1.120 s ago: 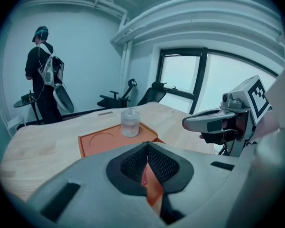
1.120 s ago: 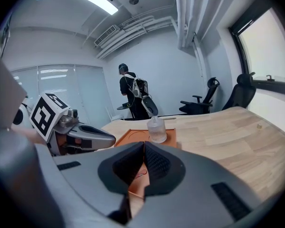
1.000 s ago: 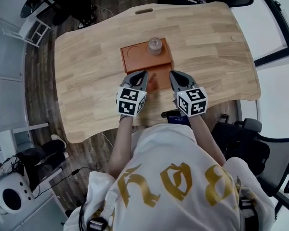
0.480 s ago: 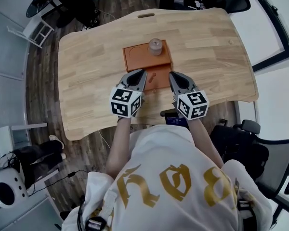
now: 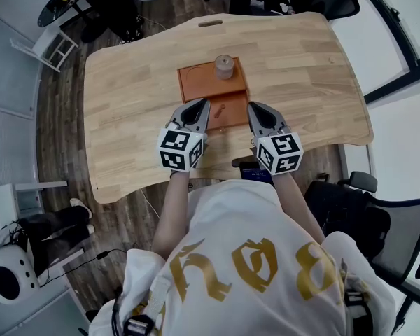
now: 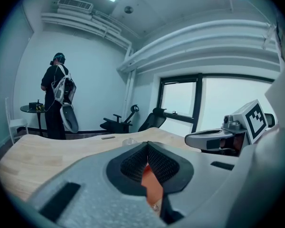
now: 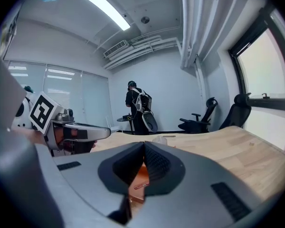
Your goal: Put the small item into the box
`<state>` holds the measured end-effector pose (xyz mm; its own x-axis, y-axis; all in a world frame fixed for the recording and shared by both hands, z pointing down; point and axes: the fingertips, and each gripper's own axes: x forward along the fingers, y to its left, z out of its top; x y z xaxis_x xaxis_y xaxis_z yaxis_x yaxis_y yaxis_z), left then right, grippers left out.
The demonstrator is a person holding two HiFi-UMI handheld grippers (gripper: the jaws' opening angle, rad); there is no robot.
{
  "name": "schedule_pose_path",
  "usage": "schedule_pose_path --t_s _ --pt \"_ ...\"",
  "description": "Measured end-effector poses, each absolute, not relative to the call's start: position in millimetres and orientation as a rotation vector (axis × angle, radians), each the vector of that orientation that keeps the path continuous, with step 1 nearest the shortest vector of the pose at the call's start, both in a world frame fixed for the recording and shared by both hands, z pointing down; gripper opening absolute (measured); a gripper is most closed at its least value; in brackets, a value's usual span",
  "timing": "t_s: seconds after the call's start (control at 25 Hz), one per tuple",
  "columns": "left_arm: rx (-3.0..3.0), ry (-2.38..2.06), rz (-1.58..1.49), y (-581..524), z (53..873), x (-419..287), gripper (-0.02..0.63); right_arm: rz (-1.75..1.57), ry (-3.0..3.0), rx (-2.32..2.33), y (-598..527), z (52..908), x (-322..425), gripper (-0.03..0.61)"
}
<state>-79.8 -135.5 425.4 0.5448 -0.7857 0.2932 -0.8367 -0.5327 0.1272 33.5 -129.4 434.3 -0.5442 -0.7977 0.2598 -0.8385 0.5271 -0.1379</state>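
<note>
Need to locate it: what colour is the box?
The box is orange-brown, clearest in the head view.

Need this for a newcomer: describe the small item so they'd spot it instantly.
Start at the wooden table; an orange tray lies near its middle. On the tray's near half lies the small item, a short piece coloured much like the tray. Unlike the clear jar standing on the far half, it lies low and opaque.

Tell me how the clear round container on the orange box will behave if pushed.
The clear round container stands upright on the orange box and looks squat, so it would probably slide rather than tip. Its see-through wall suggests smooth plastic or glass, likely slippery to grasp. Knocked over, it might roll.
</note>
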Motion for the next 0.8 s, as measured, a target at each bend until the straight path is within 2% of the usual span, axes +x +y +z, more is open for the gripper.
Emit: schedule_pose_path --t_s 0.8 --pt "2.486 -1.416 0.355 -137 437 -89 0.009 0.406 -2.596 1.390 -132 444 34 0.012"
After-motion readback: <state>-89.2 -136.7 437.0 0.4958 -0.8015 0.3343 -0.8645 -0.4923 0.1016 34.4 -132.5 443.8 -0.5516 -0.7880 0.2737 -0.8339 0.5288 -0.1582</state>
